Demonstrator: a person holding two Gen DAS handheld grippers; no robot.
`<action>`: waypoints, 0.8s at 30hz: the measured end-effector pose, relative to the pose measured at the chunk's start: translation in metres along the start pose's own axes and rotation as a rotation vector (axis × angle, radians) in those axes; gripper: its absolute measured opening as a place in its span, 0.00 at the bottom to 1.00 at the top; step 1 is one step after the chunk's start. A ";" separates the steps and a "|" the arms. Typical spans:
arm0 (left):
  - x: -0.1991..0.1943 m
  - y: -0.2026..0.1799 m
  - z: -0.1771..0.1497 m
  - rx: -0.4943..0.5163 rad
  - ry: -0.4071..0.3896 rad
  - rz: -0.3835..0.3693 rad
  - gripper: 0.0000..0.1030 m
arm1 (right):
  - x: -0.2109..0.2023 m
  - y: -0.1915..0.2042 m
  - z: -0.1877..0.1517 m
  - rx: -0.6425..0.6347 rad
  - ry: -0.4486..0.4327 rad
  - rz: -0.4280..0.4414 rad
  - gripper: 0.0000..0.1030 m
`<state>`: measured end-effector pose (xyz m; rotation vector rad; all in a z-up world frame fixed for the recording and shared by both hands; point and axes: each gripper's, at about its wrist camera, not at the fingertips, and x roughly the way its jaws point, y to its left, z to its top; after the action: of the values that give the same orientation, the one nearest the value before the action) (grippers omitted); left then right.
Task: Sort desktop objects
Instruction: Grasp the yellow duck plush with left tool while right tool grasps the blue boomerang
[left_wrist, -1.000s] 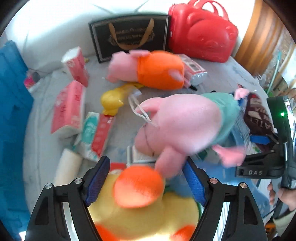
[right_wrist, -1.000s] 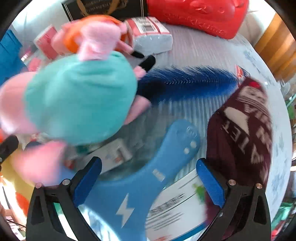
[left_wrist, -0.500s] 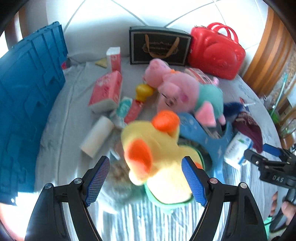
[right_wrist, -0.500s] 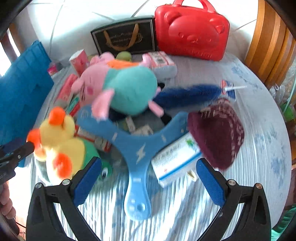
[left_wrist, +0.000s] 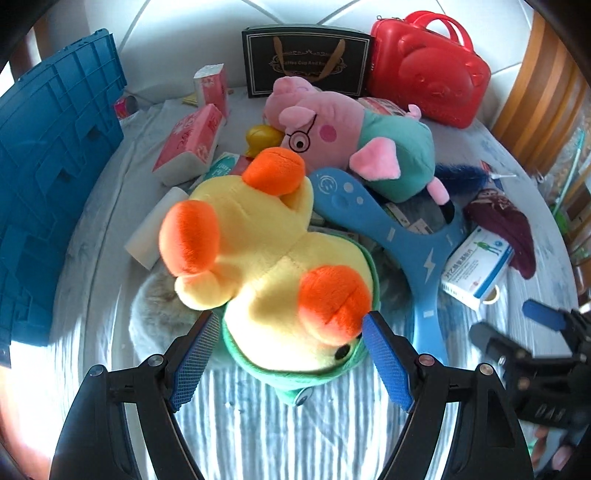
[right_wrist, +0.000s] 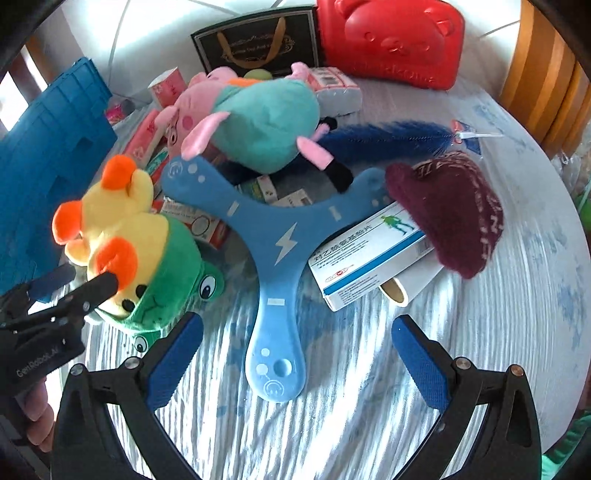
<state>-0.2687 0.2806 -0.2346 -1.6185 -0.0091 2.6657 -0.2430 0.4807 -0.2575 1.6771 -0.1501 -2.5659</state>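
Duck toy (left_wrist: 273, 258), soft and light, near table's front edge, is straddled by spread left gripper (left_wrist: 286, 360); body should be pinched.

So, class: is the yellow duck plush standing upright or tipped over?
Tipped over. The yellow duck plush lies head-down toward the left tongs, orange feet pointing up and away, its green frog hat resting on the striped cloth.
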 end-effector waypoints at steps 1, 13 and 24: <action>0.001 -0.001 0.003 -0.018 -0.008 -0.004 0.78 | 0.001 0.000 0.000 -0.006 0.004 -0.003 1.00; 0.024 -0.024 -0.019 0.001 -0.068 0.133 0.78 | 0.022 -0.012 -0.006 -0.013 0.038 -0.031 1.00; 0.044 -0.005 -0.015 -0.052 -0.023 0.029 0.73 | 0.043 -0.006 -0.016 0.063 0.053 -0.048 1.00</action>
<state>-0.2759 0.2868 -0.2802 -1.6149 -0.0558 2.7278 -0.2455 0.4811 -0.3033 1.7907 -0.1911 -2.5737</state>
